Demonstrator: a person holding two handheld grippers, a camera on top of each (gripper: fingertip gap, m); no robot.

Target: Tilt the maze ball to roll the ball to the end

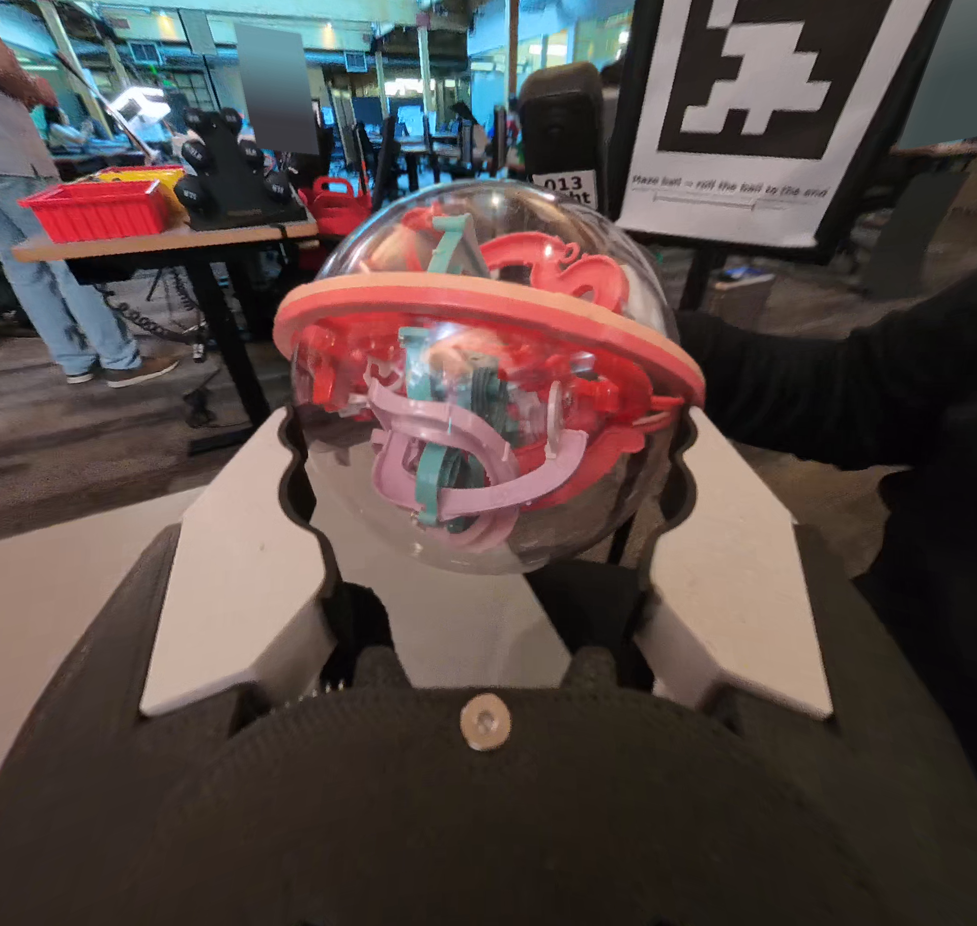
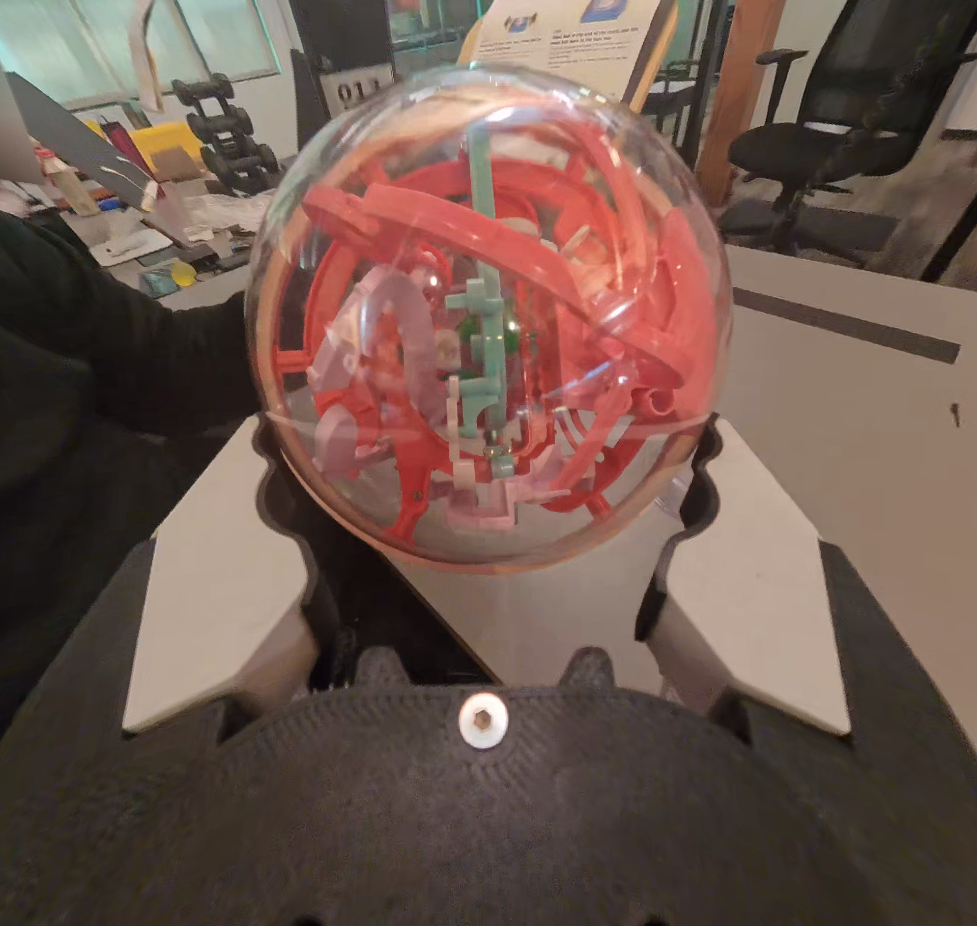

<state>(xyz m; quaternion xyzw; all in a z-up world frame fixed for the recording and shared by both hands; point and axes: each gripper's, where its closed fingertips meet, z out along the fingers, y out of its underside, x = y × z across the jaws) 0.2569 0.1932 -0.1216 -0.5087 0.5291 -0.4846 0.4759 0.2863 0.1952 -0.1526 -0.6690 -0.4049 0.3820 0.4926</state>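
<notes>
The maze ball [image 1: 476, 371] is a clear sphere with red, pink and teal tracks inside and a red equator ring tilted down to the right. My left gripper [image 1: 486, 424] is shut on it, with one finger on each lower side. My right gripper [image 2: 484, 435] is shut on the same maze ball [image 2: 486, 313] from the opposite side. Each gripper shows behind the ball in the other's view: the right gripper [image 1: 560, 123] and the left gripper [image 2: 338, 28]. The ball is held above the white table [image 2: 819, 424]. I cannot make out the small ball inside.
A sign with a black-and-white marker [image 1: 750, 81] stands behind the ball on the right. A person's black sleeve [image 1: 825, 382] reaches in from the right. Far left are a table with a red bin [image 1: 100, 208], a dumbbell rack [image 1: 232, 170] and a standing person [image 1: 53, 266]. An office chair [image 2: 825, 123] stands beyond the table.
</notes>
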